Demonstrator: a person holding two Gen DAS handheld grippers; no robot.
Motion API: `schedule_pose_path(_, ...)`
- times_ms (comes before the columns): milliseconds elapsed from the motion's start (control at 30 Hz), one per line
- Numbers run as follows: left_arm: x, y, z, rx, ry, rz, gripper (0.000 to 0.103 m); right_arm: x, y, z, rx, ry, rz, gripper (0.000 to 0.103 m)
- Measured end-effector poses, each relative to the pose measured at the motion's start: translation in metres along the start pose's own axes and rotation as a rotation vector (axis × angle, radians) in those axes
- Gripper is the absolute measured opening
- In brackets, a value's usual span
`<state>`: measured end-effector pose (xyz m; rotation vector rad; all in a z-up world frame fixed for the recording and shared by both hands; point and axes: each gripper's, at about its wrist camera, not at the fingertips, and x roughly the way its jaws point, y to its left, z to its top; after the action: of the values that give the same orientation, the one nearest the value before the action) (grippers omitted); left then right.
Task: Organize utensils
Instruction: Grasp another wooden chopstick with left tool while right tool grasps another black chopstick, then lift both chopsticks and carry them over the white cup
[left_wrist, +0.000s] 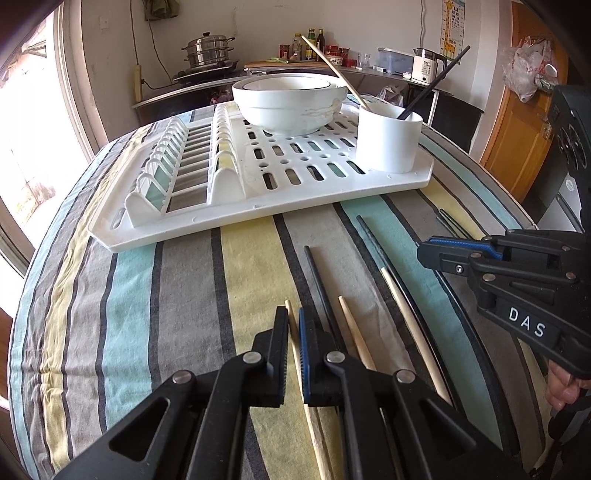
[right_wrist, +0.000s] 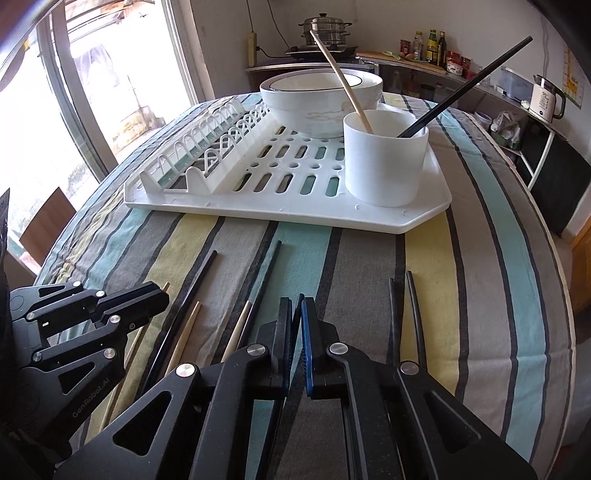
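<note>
Though the chopsticks lie loose on the striped worktop (left_wrist: 184, 295) at lower centre of both views, the left tongs (left_wrist: 293, 325) pinch a wooden one (left_wrist: 295, 343) and the right tongs (right_wrist: 296, 314) pinch a black one (right_wrist: 271, 258). Both look light, stiff and slippery, so I judge a grip near mid-length steadiest for reaching the cup (right_wrist: 384, 162) at upper centre.

Striped-cloth table (left_wrist: 184, 295) – white dish rack (left_wrist: 314, 199) at back, loose wooden and black chopsticks (left_wrist: 354, 332) in front

A home kitchen: a stainless-steel tiered steamer pot (left_wrist: 209, 50) sits on a stove, sauce bottles (left_wrist: 316, 46) and a white electric kettle (left_wrist: 428, 66) line the counter.
</note>
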<state>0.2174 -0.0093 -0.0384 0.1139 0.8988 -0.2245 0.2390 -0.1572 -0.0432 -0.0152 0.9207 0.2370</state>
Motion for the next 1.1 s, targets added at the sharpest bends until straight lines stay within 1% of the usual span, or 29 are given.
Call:
schedule_pose_path(233, -0.029, 0.002, 0.009, -0.012, -0.064, -0.018, 0.005, -0.039, -0.006, 0.007, 0.022, -0.086, 0.029, 0.005)
schedule_pose_path(467, -0.075, 0.004, 0.020, -0.021, -0.156, -0.031, 0.005, -0.086, -0.005, 0.011, 0.015, -0.187, 0.041, 0.004)
schedule_pose_path(700, -0.118, 0.005, 0.023, -0.022, -0.236, -0.044, 0.004, -0.132, -0.005, 0.004, -0.001, -0.281, 0.048, 0.004)
schedule_pose_path(867, -0.140, 0.006, 0.020, -0.025, -0.274, -0.054, 0.004, -0.156, -0.005, -0.002, -0.010, -0.336, 0.054, 0.004)
schedule_pose_path(1100, -0.154, 0.006, 0.021, -0.033, -0.302, -0.066, 0.004, -0.176, -0.004, -0.006, -0.027, -0.383, 0.056, 0.004)
